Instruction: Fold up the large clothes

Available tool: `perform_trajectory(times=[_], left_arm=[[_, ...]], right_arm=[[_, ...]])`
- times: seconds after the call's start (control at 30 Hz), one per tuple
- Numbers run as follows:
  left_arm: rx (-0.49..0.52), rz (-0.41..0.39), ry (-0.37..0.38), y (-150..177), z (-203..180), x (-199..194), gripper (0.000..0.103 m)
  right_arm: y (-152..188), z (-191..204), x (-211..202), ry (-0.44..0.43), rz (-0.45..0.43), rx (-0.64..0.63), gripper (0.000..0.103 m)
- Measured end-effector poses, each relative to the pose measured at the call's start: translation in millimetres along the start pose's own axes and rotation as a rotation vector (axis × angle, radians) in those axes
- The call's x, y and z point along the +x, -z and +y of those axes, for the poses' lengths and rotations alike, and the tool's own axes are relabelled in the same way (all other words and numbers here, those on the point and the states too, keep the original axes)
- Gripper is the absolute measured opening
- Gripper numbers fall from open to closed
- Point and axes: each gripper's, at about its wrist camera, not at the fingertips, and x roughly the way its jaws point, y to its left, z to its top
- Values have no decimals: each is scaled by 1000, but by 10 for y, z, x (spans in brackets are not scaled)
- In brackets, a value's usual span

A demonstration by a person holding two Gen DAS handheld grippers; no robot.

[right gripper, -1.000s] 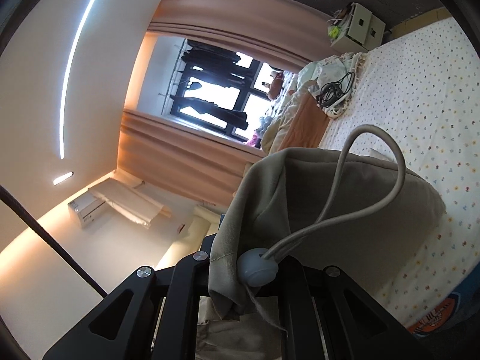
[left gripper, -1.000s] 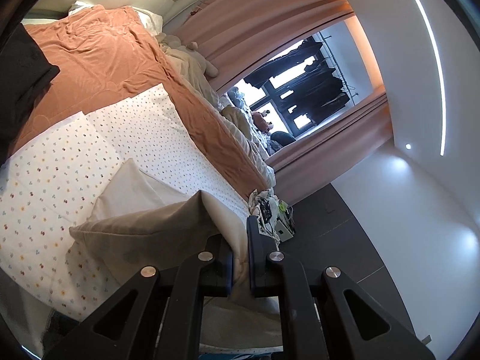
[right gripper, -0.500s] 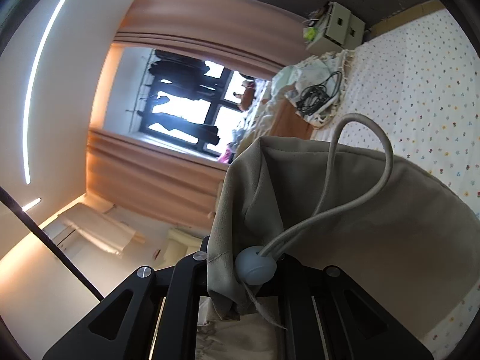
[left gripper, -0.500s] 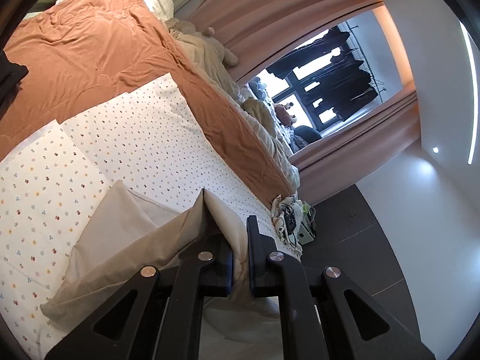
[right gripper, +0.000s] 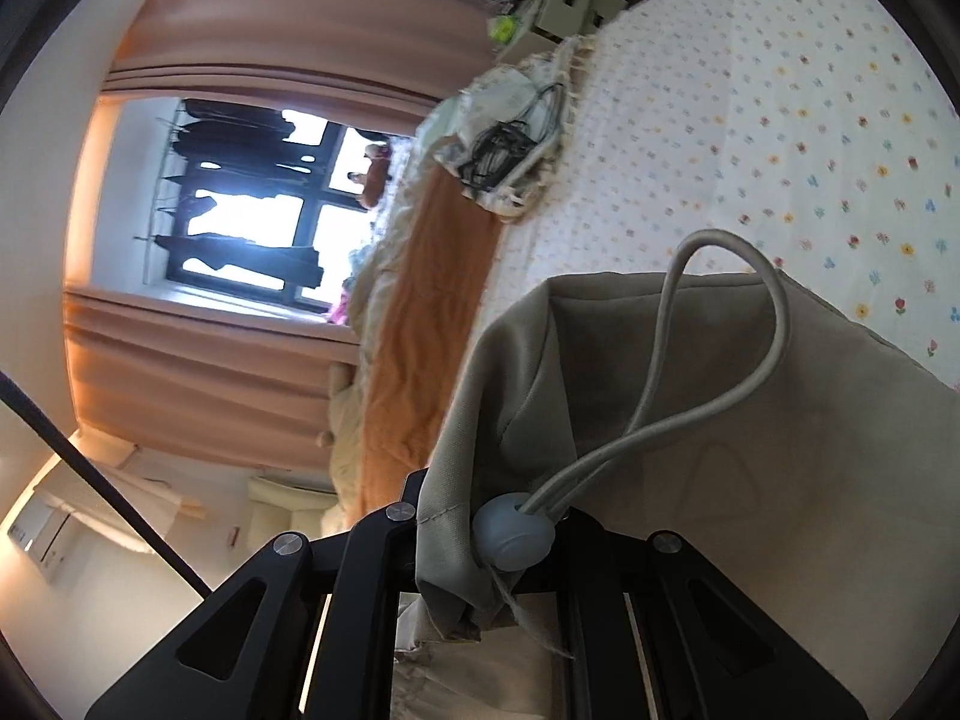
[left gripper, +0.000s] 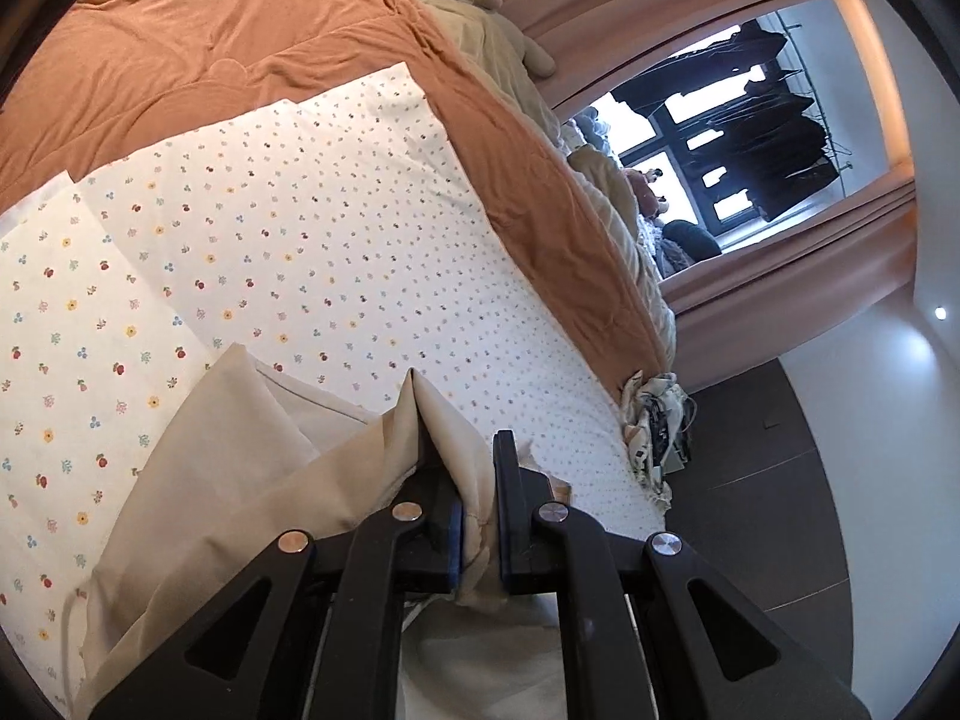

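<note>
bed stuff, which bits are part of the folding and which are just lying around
Part of the job:
- beige garment, pinched in the left gripper
- right gripper, jaws opening, garment's cloth between them
- drawstring with its toggle
- floral sheet under the garment

Just lying about:
- orange blanket
- cable bundle on a fringed cloth
- curtains

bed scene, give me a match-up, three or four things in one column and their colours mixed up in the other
Things:
1. blanket
2. garment
3. cord stopper
4. sheet

Colours:
A. pale blue-grey
B. white with small flowers
C. rust orange
D. beige

Pairs: 1-C, 2-D, 3-A, 4-B
</note>
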Motion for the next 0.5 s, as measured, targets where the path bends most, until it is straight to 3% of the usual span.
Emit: perform_trajectory(times=[0.23,0.3,0.33,0.4,0.43,0.47,0.5], left_arm=[[-81,65,-61,-38,358,433,10],[-124,88,-72,-38,419,489,15],[-121,91,-75,-32,410,489,24],[-92,90,-56,-19,334,459,59],[-75,78,-31,-10,281,412,91],[-59,54,-6,1,227,340,100],[-43,31,4,1,184,268,100]], right_arm=[[107,-3,269,69,38,41,11],[137,38,338,80,70,39,14],[155,43,373,70,106,52,15],[210,93,414,56,163,67,34],[241,158,384,59,159,51,42],[263,235,342,68,141,26,61],[295,321,289,76,123,0,73]])
